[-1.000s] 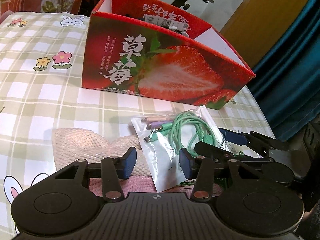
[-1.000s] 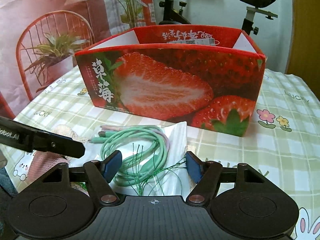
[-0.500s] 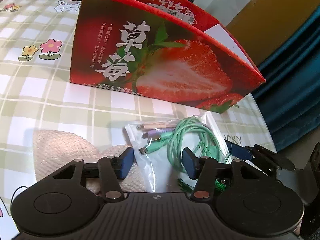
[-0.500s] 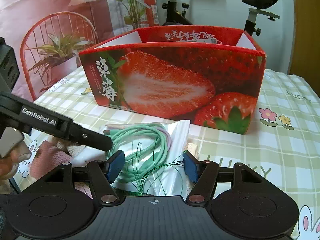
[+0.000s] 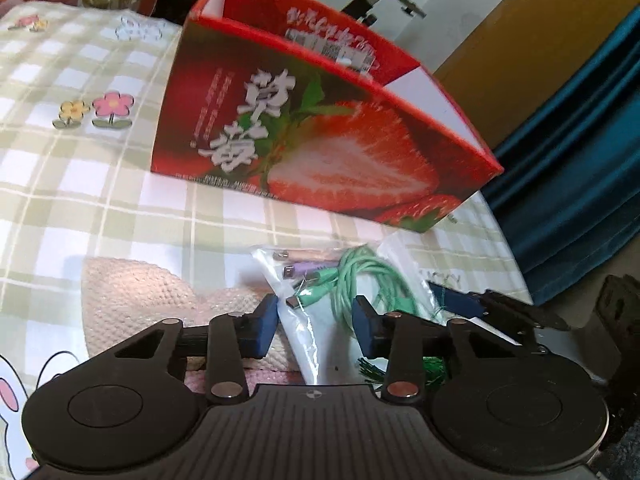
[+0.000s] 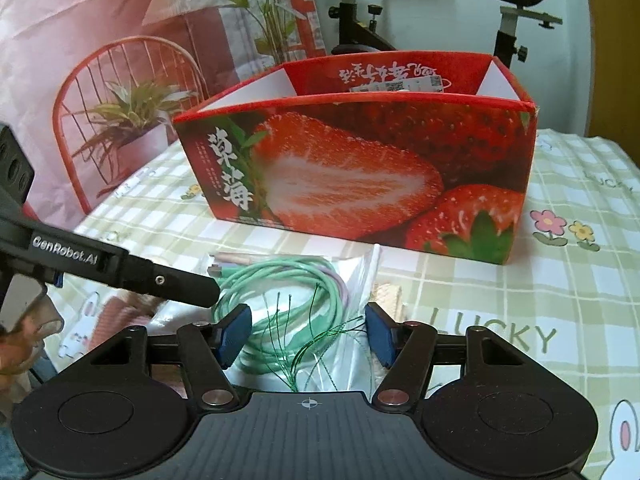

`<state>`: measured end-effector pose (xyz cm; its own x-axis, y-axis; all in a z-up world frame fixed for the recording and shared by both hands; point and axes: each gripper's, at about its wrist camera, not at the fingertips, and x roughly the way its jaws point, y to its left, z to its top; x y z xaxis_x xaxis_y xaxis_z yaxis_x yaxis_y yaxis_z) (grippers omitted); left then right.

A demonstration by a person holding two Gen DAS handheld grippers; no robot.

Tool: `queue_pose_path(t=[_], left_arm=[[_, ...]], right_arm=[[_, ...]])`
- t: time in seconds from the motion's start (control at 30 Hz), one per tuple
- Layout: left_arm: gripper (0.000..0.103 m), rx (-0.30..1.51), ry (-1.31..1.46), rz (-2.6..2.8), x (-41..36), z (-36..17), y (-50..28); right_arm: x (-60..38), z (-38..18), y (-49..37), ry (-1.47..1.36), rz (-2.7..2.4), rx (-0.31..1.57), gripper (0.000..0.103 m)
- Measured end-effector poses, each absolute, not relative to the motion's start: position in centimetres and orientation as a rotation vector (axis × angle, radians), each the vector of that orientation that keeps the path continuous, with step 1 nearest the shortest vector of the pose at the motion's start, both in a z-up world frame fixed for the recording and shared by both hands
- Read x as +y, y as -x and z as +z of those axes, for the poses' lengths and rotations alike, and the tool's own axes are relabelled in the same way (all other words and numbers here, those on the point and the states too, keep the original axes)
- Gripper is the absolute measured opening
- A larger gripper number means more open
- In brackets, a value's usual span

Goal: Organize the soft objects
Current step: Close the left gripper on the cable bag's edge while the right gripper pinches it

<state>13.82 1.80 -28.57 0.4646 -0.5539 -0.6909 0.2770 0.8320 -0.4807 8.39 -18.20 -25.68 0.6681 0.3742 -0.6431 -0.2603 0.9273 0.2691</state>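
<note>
Your left gripper [image 5: 316, 322] and right gripper [image 6: 308, 334] both gape wide over the glossy clear bag [image 6: 356, 280] of coiled mint cables [image 5: 360, 276], beside the nubbly knit cloth [image 5: 136, 300], before the strawberry box [image 6: 360, 176].

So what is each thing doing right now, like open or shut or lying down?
left gripper: open, over the bag.
right gripper: open, over the bag.
strawberry box: upright, top open.
plastic bag: flat on the table, cables inside.
green cable: coiled.
knitted cloth: lying flat.
</note>
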Motion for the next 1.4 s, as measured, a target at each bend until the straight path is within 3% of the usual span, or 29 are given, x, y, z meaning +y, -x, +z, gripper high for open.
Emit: queue_pose_path(t=[0.23,0.93,1.2,1.4], left_arm=[[0.042,0.950,0.260,-0.543,1.5,-27.2,-13.2],[0.043,1.002,0.301,-0.528,2.9,-30.4,-13.1],[0.043,1.001,0.309,-0.525,3.1,-30.5,-13.0],[0.042,1.002,0.315,-0.522,3.0,-30.5,-12.9]], right_arm=[[-18.2,-25.7,-8.3,-0.195,0.372,0.774,0.059],[-17.6,-25.7,-7.8,-0.111,0.325,0.771,0.060],[-18.0,-24.3,-6.6,-0.046,0.324,0.751,0.069],[-18.3,-25.3,-6.3,-0.013,0.305,0.816,0.070]])
